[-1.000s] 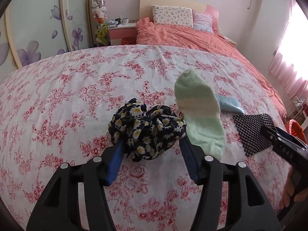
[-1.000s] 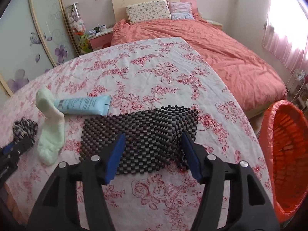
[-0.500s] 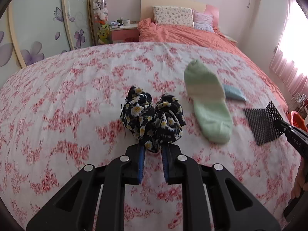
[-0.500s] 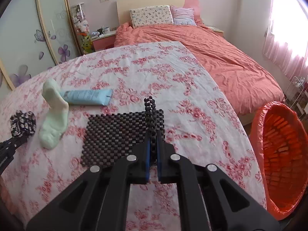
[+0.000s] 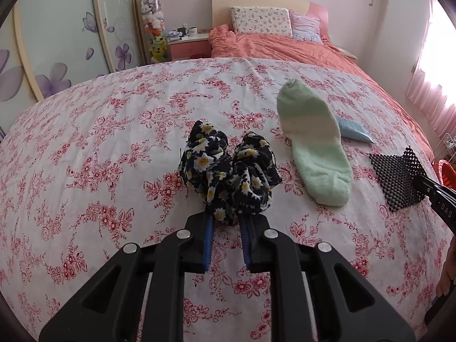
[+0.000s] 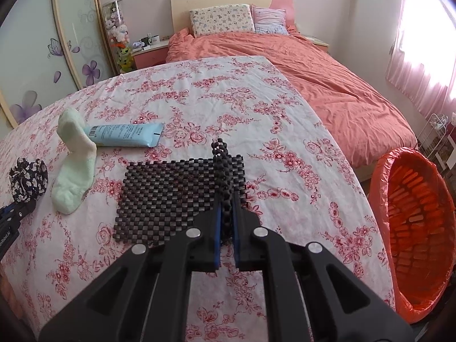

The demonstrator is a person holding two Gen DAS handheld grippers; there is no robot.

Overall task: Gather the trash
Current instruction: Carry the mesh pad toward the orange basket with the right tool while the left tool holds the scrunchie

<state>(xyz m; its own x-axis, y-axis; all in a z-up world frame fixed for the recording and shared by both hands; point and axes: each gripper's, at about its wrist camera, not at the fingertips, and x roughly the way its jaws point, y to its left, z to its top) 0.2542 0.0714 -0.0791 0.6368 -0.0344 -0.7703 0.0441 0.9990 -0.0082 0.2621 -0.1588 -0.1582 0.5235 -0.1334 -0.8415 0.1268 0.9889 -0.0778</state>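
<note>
A black daisy-print scrunchie (image 5: pixel 228 171) lies bunched on the floral sheet (image 5: pixel 114 142), pinched at its near edge by my left gripper (image 5: pixel 226 219). The scrunchie (image 6: pixel 27 178) shows again at far left in the right wrist view. My right gripper (image 6: pixel 226 213) is shut on a raised fold of a black mesh mat (image 6: pixel 171 196); the same mat (image 5: pixel 396 176) sits at the right of the left wrist view. Between them lie a pale green sock (image 5: pixel 313 148) (image 6: pixel 74 171) and a light blue tube (image 6: pixel 125 134) (image 5: pixel 352 129).
An orange bin with an orange liner (image 6: pixel 413 228) stands on the floor right of the bed edge. A salmon duvet (image 6: pixel 313 71) and pillows (image 6: pixel 222 22) fill the far half of the bed. A nightstand (image 5: pixel 188 45) and a wardrobe (image 5: pixel 57 42) stand at the back left.
Both grippers went from open to shut: the left one closed on the scrunchie and bunched it, the right one closed on the mesh mat and pushed up a fold.
</note>
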